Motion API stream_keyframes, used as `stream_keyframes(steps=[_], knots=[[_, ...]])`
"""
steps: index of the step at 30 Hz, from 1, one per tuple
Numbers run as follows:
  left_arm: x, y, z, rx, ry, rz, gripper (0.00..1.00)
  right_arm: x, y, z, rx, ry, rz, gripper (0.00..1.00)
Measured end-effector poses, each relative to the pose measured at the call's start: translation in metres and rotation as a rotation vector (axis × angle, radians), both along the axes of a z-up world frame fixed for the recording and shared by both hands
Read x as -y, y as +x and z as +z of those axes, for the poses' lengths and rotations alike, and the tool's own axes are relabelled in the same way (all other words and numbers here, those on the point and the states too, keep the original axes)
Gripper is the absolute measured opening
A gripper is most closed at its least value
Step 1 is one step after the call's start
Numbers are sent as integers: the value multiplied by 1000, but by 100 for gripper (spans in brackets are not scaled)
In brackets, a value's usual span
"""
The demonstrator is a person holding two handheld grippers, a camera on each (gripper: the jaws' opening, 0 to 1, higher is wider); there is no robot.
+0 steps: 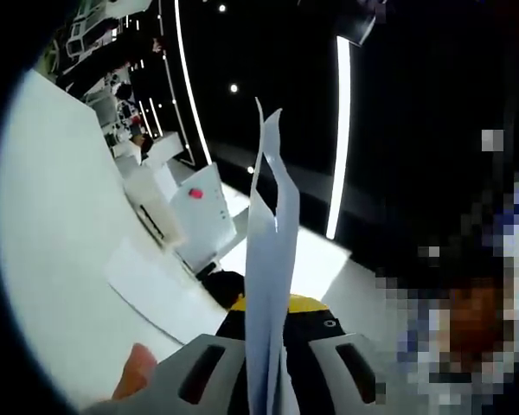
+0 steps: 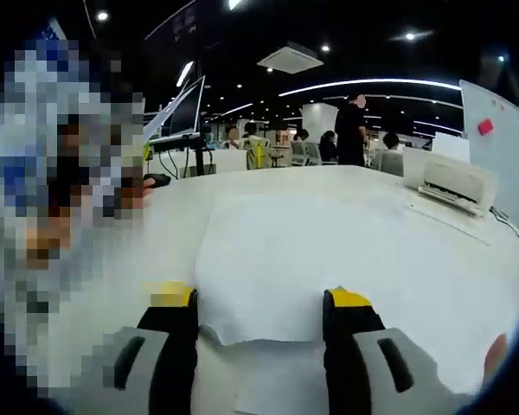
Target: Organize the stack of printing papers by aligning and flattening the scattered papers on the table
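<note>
In the left gripper view, the left gripper [image 1: 268,367] rises from the bottom centre with its 2 grey jaws clenched on a sheaf of paper [image 1: 271,259], which stands on edge between them and reaches up past the middle of the frame, its top corners curling apart. A fingertip [image 1: 135,370] shows at the lower left beside the jaw. Behind the paper the white table [image 1: 60,225] tilts across the left half, with a loose sheet [image 1: 151,290] lying flat on it left of centre. Just above that sheet sits a white printer [image 1: 156,212], and a white board with a red mark [image 1: 203,212] stands beside it. The room behind is dark, cut by long bright light strips in the upper half. In the right gripper view, the right gripper [image 2: 259,333] comes up from the bottom with its yellow-tipped jaws spread apart and holding nothing; the near edge of a flat stack of paper [image 2: 294,259] lies on the table [image 2: 432,268] between and just beyond the tips. Farther out, at the right, is the printer [image 2: 454,183] with the white board [image 2: 502,138] behind it. At the upper left a monitor [image 2: 183,111] stands on the table's far edge, and several people [image 2: 350,130] sit or stand at desks beyond, under ceiling lights.
</note>
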State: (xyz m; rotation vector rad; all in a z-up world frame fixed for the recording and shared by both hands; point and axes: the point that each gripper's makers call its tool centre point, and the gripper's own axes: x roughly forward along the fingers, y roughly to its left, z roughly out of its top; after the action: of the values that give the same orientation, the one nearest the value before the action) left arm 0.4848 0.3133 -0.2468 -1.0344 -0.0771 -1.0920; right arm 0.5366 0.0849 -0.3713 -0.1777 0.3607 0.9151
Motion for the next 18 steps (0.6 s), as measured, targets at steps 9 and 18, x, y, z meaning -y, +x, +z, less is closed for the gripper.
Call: stream_keyframes(steps=[9, 18], knots=[[-2, 2, 0, -1, 1, 0, 6, -4, -4, 1, 6, 11, 31, 32], [3, -1, -1, -3, 2, 1, 6, -10, -11, 4, 69, -47, 77, 17]])
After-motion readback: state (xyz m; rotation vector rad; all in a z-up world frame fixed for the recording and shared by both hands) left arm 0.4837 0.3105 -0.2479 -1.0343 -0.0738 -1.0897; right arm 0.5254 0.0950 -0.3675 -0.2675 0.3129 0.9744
